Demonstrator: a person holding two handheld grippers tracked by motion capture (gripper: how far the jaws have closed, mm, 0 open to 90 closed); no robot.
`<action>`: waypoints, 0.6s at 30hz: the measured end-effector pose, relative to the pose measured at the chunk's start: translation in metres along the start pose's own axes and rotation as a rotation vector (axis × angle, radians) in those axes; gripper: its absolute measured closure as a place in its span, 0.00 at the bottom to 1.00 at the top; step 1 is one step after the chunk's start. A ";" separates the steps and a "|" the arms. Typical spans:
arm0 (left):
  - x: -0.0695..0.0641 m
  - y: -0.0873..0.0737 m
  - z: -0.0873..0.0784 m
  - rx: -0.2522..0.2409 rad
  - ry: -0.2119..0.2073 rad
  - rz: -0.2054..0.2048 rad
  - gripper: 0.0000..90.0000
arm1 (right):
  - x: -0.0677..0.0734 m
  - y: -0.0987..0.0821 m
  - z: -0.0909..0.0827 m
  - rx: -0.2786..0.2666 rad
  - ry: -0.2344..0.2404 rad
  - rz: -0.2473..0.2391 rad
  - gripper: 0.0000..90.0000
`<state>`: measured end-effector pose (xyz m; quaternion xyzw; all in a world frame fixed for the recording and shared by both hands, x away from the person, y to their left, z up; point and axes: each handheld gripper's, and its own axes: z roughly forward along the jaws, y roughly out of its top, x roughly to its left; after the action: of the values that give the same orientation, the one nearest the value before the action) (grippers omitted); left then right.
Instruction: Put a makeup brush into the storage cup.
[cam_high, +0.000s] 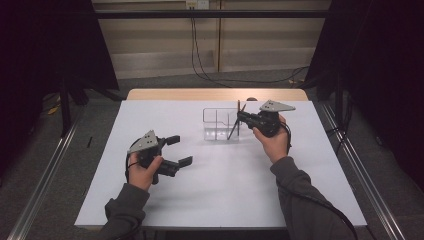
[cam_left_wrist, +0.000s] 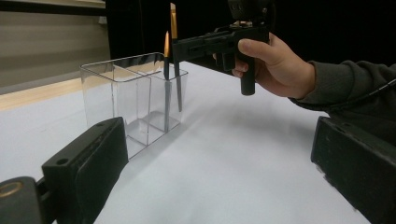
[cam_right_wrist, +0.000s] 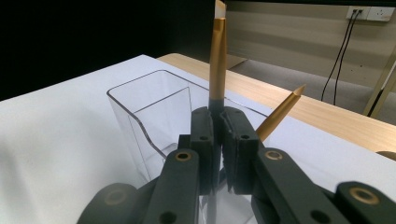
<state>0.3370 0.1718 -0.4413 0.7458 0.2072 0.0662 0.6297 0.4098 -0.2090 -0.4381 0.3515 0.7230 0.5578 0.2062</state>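
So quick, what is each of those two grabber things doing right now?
Left gripper: jaws open, holding nothing.
Right gripper: jaws closed on a gold-tipped brush standing in the clear plastic organizer.

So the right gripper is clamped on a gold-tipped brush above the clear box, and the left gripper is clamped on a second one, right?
Not quite. The left gripper holds nothing: its jaws stand wide apart over the bare white table, as the high view shows. The second brush already leans inside the clear box. The right gripper is indeed shut on a gold-tipped brush above the box.
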 end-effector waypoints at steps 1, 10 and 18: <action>0.000 0.000 0.000 -0.003 -0.002 -0.004 0.04 | 0.000 0.000 0.000 -0.001 0.001 0.002 0.93; -0.001 0.000 0.000 -0.002 -0.001 -0.001 0.04 | 0.001 -0.002 0.000 0.003 0.000 0.001 0.93; 0.000 0.000 0.000 0.000 -0.002 0.001 0.04 | 0.001 -0.002 0.000 0.002 -0.005 0.004 0.92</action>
<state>0.3370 0.1715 -0.4412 0.7459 0.2062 0.0661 0.6299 0.4087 -0.2090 -0.4400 0.3547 0.7223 0.5566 0.2067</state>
